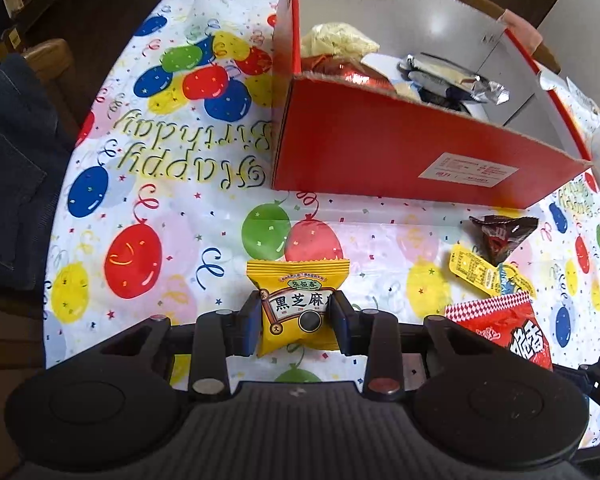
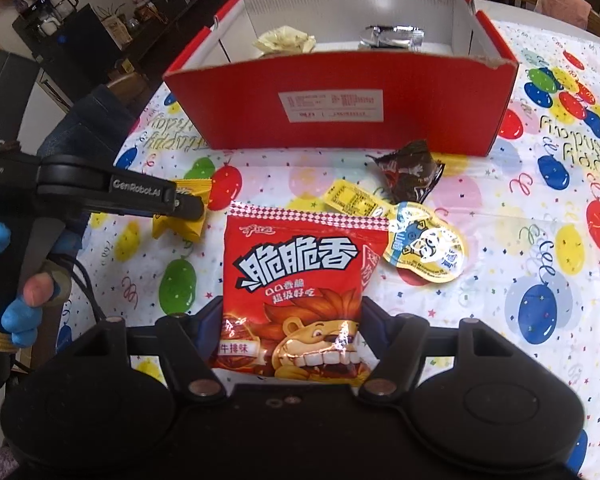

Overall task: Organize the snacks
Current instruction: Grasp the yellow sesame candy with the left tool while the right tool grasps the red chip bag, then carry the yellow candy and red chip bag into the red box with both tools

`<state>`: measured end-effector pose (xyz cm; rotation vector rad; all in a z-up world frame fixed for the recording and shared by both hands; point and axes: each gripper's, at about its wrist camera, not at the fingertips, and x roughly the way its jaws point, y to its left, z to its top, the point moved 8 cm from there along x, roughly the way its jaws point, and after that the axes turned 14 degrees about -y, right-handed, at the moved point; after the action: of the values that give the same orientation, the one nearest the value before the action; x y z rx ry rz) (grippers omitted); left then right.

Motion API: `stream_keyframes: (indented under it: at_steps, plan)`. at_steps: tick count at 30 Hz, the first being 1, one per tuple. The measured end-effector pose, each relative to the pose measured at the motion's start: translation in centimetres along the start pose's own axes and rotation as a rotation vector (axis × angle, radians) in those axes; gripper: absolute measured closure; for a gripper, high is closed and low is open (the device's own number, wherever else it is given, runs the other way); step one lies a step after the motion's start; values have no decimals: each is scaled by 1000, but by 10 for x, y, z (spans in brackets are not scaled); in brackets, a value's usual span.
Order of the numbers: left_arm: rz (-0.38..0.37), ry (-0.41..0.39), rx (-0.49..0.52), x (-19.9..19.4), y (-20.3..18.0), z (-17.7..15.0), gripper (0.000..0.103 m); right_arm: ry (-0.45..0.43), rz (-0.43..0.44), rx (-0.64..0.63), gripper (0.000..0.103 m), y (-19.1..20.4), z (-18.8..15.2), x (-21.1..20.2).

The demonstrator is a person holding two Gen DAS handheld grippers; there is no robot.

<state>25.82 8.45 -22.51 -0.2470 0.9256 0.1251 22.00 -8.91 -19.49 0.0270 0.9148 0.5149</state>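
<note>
While you lift: both tools loaded
Left gripper (image 1: 296,320): you've clamped the yellow packet (image 1: 298,304)
Right gripper (image 2: 292,332): you're pinching the red snack bag (image 2: 294,292)
Red box (image 2: 340,108): twelve o'clock; snacks inside

Balloon-print tablecloth (image 2: 540,240) under red box (image 2: 340,92), dark wrapper (image 2: 412,168), yellow sachet (image 2: 350,198), jelly cup (image 2: 428,246).

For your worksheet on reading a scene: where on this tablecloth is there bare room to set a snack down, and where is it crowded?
Free: the tablecloth left of the red box, over the Happy Birthday print, and the strip before the box's near wall. Crowded: beside the red snack bag, where the jelly cup, yellow sachet and dark wrapper cluster.
</note>
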Motion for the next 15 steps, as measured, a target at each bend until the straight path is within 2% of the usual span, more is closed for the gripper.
stream_keyframes:
  at_steps: [15]
  plan:
    - [-69, -74, -11, -48, -12, 16, 68, -107, -11, 21, 34, -2, 28, -32]
